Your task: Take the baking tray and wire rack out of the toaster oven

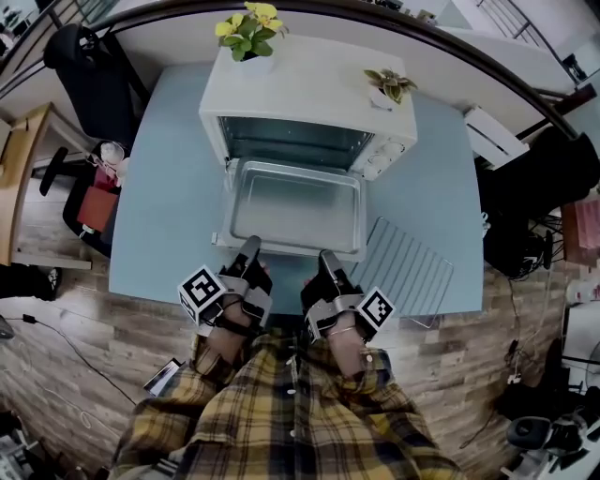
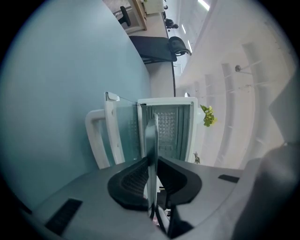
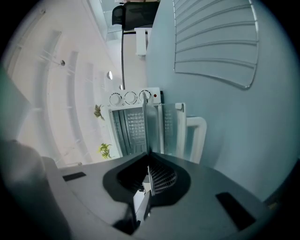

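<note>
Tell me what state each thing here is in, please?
Toaster oven: open.
Baking tray: drawn out in front, held at its near rim.
Wire rack: out, flat on the table.
Left tool: shut on baking tray.
Right tool: shut on baking tray.

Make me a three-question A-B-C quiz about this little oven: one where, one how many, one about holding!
1. How many plants stand on the toaster oven? A one B two C four
2. Where is the wire rack? A inside the oven B on the table C on the floor
3. The baking tray is A held by left gripper and right gripper B lying loose C upside down
Answers: B, two show on top; B, flat, right of the oven; A, both clamp its near edge.
</note>
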Demonstrator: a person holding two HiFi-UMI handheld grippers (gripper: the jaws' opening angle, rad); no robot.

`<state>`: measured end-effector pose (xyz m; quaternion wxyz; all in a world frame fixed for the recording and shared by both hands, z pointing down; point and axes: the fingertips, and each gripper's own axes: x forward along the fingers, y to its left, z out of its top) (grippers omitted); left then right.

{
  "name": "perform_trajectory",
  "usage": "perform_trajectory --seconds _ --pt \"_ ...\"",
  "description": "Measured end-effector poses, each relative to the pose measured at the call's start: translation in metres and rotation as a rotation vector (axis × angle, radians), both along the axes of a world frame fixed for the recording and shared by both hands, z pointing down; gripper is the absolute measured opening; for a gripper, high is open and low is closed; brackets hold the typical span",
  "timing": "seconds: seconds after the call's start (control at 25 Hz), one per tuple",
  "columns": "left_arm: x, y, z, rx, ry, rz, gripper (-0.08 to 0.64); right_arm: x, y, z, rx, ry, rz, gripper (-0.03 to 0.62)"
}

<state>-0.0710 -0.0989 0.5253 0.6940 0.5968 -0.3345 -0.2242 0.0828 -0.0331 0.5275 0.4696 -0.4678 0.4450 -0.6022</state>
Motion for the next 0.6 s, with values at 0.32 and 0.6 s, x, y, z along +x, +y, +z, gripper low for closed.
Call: perform_trajectory --seconds 0.32,0.6 --pt "0.053 0.043 -0.003 -0.006 -0.015 0.151 0.058 0.046 0.060 -0.003 -0.012 -0.010 0.111 0.018" --pt "0.128 0.075 -0.010 0.002 -0.007 0.331 0.060 0.105 0.116 -0.008 -0.016 -0.005 0.295 0.017"
